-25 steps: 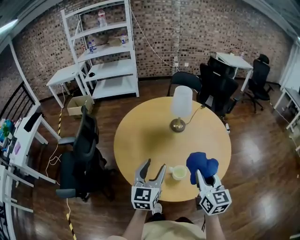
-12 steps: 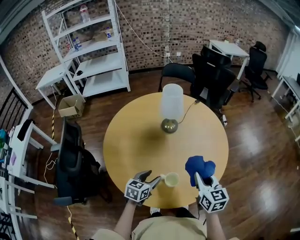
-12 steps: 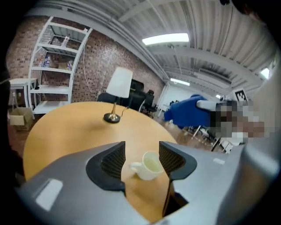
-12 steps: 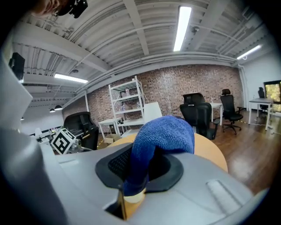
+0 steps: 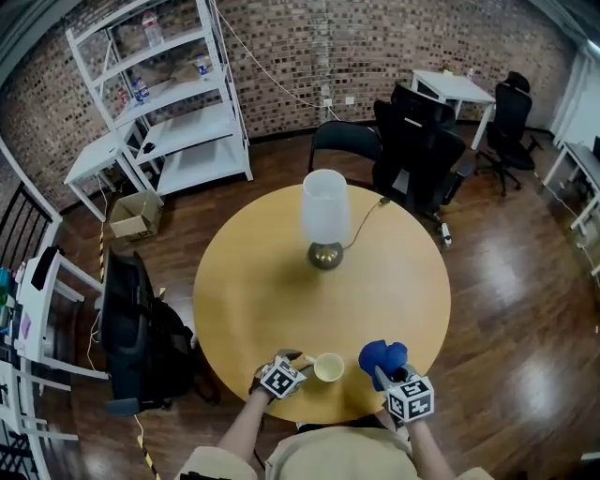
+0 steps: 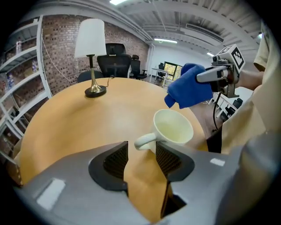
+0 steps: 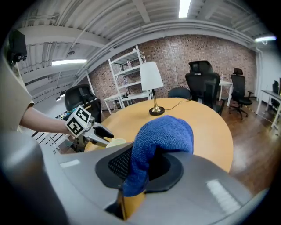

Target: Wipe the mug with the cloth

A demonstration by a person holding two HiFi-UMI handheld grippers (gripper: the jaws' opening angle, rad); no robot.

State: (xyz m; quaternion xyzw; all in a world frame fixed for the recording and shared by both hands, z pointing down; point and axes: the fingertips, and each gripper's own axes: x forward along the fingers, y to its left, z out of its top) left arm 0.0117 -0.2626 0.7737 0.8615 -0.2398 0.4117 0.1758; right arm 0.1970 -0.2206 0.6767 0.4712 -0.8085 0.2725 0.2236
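Tabletop (image 5: 281, 281): left claw (image 6: 141, 150) half-open, closing, mug handle (image 6: 144, 140) between; right claw (image 7: 145, 169) gripping cloth (image 7: 164, 134).

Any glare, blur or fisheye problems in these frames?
Head view: strong fisheye, the shelf bows; glare patches on the floor. Left gripper view: dark vignette at the corners, mug sharp. Right gripper view: ceiling light blown out, cloth in focus.

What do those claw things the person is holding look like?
The left claw and the right claw are grey plastic with black ridged pads. Each carries a white cube printed with black square markers. The person wears a beige short-sleeved shirt.
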